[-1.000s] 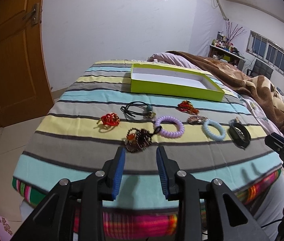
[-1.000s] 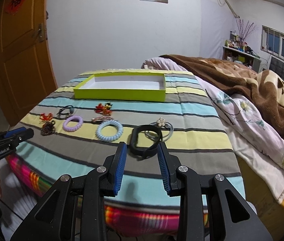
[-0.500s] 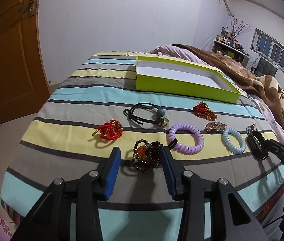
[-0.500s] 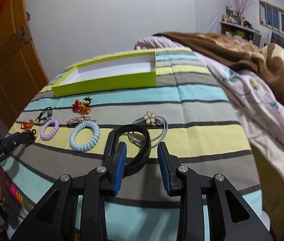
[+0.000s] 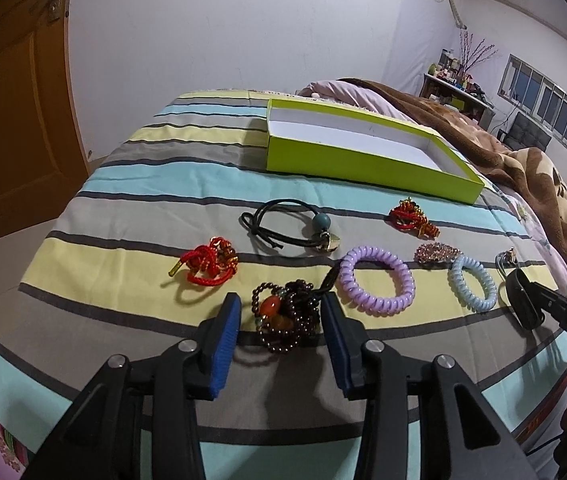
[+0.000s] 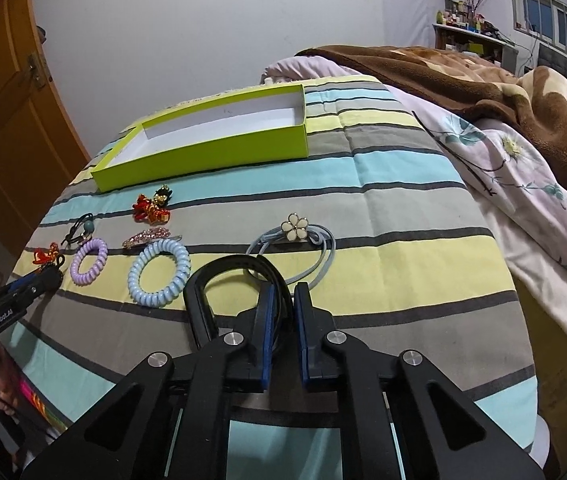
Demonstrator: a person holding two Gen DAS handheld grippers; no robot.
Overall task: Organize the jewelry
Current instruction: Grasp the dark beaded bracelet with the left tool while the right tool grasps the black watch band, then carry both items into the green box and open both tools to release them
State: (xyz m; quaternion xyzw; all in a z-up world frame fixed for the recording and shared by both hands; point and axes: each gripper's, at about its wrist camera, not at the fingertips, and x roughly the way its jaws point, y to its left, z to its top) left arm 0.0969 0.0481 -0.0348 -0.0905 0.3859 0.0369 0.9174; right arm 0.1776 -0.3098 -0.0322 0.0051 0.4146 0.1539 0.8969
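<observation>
Striped bedding (image 5: 131, 216) carries the jewelry in front of a green box (image 5: 363, 160). At left, the left gripper (image 5: 281, 312) stands apart, its blue pads flanking the dark beaded bracelet (image 5: 287, 320). At right, the right gripper (image 6: 282, 300) is clamped on the black band (image 6: 203, 292), beside the blue coil tie (image 6: 159, 272).

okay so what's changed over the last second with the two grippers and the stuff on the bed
The right gripper came forward and closed on the black band, which it now pinches. The left gripper moved in around the dark beaded bracelet, jaws open on either side, not yet gripping. The green box, purple coil tie, blue coil tie and the other pieces lie where they were.
</observation>
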